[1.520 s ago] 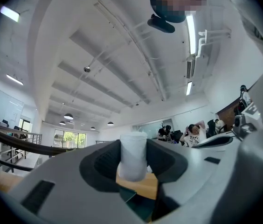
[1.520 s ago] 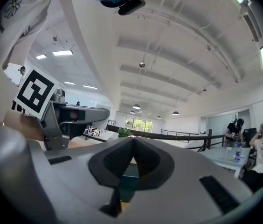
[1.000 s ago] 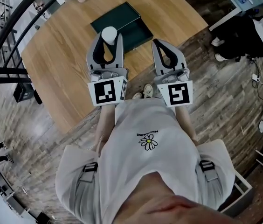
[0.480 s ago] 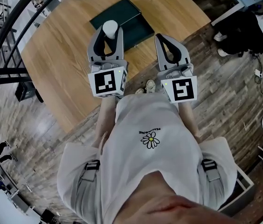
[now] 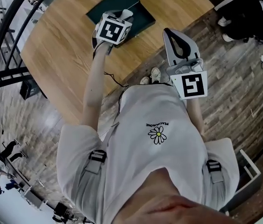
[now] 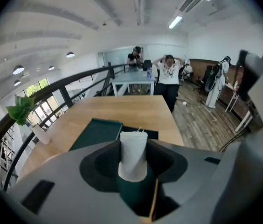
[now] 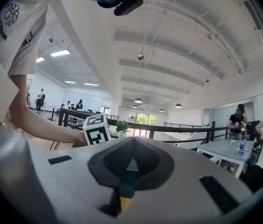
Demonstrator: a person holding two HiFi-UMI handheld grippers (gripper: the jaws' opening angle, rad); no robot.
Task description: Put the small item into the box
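Observation:
A small white cylinder (image 6: 133, 155) stands between the jaws of my left gripper (image 6: 134, 146), which is shut on it. In the head view that left gripper (image 5: 122, 17) reaches out on a stretched arm over the dark green box (image 5: 143, 14); only the cylinder's tip (image 5: 127, 14) shows past the marker cube. The box (image 6: 96, 132) lies open on the wooden table (image 6: 136, 108), its lid folded to the left. My right gripper (image 5: 172, 33) hangs back, off the table's near edge and above the floor. Its jaws meet, with nothing between them (image 7: 130, 161).
A potted plant (image 6: 26, 113) stands at the table's far left corner. A black railing (image 5: 3, 36) runs along the table's left side. Shoes (image 5: 152, 73) lie on the plank floor by the table edge. People stand at a white table (image 6: 136, 80) beyond.
My left gripper has swung forward from beside the right one, carrying the white cylinder out over the green box. The right gripper has stayed near the table edge.

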